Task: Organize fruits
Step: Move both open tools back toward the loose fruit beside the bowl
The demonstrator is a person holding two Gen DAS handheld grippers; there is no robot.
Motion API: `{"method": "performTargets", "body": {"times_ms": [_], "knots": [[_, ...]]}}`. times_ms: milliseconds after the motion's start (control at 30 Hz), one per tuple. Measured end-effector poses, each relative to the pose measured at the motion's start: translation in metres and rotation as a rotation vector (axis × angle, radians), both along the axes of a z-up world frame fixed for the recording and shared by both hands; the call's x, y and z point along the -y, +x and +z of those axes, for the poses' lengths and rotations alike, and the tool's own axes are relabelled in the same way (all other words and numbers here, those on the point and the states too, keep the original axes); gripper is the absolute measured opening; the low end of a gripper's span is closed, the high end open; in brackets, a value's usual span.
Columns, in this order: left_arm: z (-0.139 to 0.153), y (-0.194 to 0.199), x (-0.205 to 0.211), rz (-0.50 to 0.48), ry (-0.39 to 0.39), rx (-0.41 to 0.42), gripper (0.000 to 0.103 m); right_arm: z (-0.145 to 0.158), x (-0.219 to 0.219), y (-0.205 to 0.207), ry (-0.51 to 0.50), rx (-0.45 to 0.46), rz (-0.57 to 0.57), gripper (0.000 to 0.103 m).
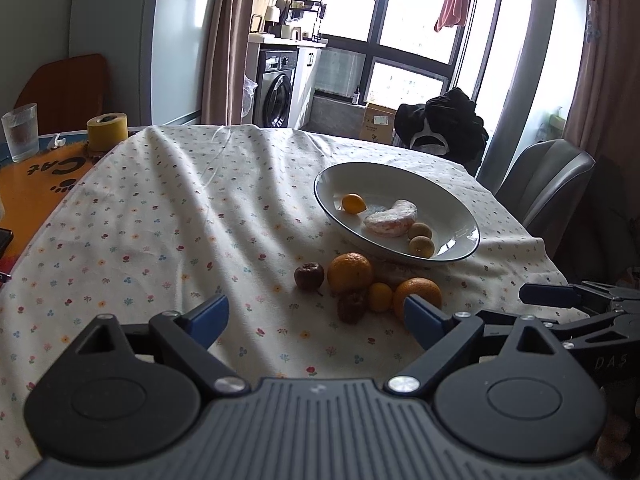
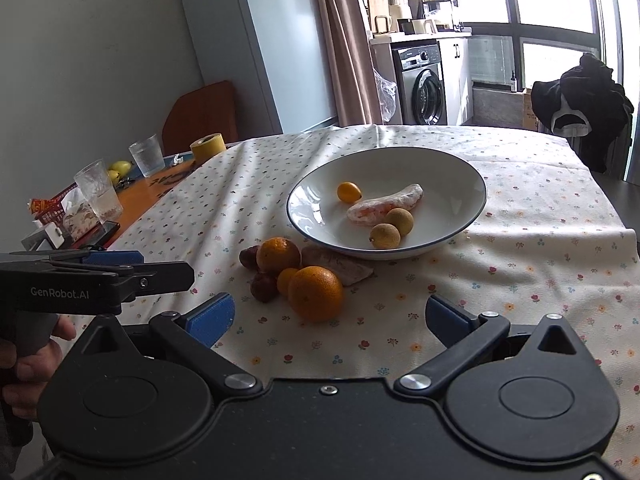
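Observation:
A white plate (image 1: 400, 184) (image 2: 400, 168) sits on the floral cloth and holds a kumquat (image 2: 349, 192), a pale peeled citrus piece (image 2: 384, 205) and two longans (image 2: 399, 216). Loose on the cloth in front of it lie two oranges (image 2: 316, 294) (image 2: 278, 255), a kumquat (image 2: 288, 280), two dark wrinkled fruits (image 2: 264, 286) and a brownish piece (image 2: 340, 266). My left gripper (image 1: 316, 320) (image 2: 168, 266) is open, just short of the loose pile and to its left. My right gripper (image 2: 330, 320) (image 1: 520, 304) is open too, with the nearest orange just beyond its fingers.
At the far left, on an orange mat (image 1: 24, 184), stand ribbed glasses (image 2: 146, 154), a yellow tape roll (image 1: 107, 130) and a phone (image 2: 100, 232). A grey chair (image 1: 548, 184) and one with dark clothes (image 1: 440, 120) flank the table's far right.

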State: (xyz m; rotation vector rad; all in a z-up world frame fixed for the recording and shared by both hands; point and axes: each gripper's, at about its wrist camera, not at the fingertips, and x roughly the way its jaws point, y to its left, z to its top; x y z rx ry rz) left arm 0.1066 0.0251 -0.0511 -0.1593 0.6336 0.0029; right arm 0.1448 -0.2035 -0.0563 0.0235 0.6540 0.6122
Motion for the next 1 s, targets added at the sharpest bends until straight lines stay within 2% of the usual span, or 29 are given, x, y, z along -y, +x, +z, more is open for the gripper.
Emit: {"method": "performTargets", "body": {"times_ms": [367,467,600,800,1000], "knots": [[-0.015,0.012,0.002,-0.017,-0.005,-0.032,0.070,-0.010,-0.006,0.009,-0.027,-0.015,-0.007,0.100],[-0.018,0.016,0.003,-0.027,-0.006,-0.041,0.065,-0.014,-0.007,0.014,-0.018,-0.041,-0.003,0.091],[-0.023,0.021,0.004,-0.038,-0.010,-0.051,0.061,-0.018,-0.010,0.017,-0.016,-0.056,0.009,0.087],[-0.027,0.032,0.007,-0.056,-0.025,-0.064,0.050,-0.023,-0.012,0.024,-0.003,-0.082,0.018,0.072],[-0.033,0.042,0.013,-0.077,-0.027,-0.081,0.039,-0.025,-0.013,0.029,0.006,-0.097,0.035,0.065]]}}
